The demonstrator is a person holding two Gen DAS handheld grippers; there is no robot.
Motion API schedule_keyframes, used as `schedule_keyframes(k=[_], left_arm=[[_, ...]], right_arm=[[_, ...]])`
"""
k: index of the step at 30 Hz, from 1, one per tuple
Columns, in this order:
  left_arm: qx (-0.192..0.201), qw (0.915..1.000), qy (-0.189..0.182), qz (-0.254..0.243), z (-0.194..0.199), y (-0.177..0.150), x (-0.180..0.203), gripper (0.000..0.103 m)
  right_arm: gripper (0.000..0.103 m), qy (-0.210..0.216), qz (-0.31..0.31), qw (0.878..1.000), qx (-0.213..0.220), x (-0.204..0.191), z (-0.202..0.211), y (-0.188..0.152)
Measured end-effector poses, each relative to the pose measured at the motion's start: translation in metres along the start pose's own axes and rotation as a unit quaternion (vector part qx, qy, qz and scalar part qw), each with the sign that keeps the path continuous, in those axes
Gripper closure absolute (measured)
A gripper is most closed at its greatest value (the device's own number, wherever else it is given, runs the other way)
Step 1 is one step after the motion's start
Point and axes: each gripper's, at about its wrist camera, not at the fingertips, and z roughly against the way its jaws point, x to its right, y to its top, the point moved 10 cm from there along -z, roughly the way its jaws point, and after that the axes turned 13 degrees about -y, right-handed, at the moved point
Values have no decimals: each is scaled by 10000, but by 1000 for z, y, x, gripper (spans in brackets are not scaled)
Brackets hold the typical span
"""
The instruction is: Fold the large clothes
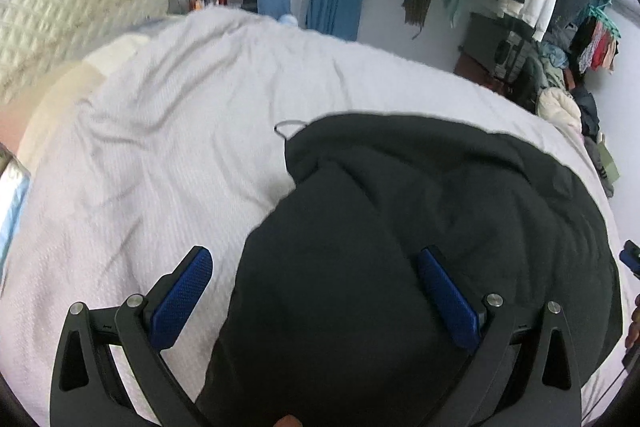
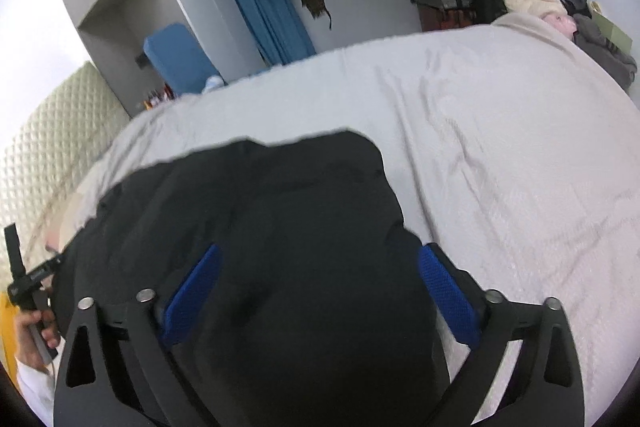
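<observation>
Left gripper [image 1: 314, 277]: jaws spread wide, nothing pinched. Its right pad [image 1: 446, 301] sits over the black garment [image 1: 400, 227]; its left pad [image 1: 182, 297] is over bare bedspread [image 1: 160, 147], so the garment's left edge runs up between the fingers.

Right gripper [image 2: 320, 291]: also spread wide. Cloth fills the gap between the pads, but neither presses it, so no grip. The garment's right edge passes just beside its right pad [image 2: 448, 299].

The garment lies on the near part of the bed, a rumpled dark mass directly ahead of and under both grippers, its long axis running left to right between them. Each gripper is at its own end, neither clearly nearer.

Only the left view shows a thin loop [image 1: 290, 129] at the garment's far-left corner. Only the right view shows the person's hand [image 2: 34, 335] holding the other gripper at the far left.
</observation>
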Motion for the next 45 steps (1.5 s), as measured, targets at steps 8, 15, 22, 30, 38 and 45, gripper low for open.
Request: schedule_keyframes(k=[8,15,22,30,38,45], left_arm=[[-119,9991,317,-249,-9,-10,-2,0],[-394,9989,207,-135,-26,-21,-10,0],[-345,9994,50,-19,-25,-20,-9,0],[-80,9997,232,-71,30,-10,16,0],[513,9979,-14,-394,127,13,84,0],[1141,9901,-250,-783,219,23,151,0]], right_arm=[[30,-391,960,9945,178,-32,-14,-15],[29,-777,975,9921,152,-25,-43,-34],[25,-827,666,9942,176,-15,-41,-36],[15,-735,3,9927,958,-5,50,7],[0,-513,70,9834,1741,-27,170,45],[0,-203,304,9721,2317,-59,264,56]])
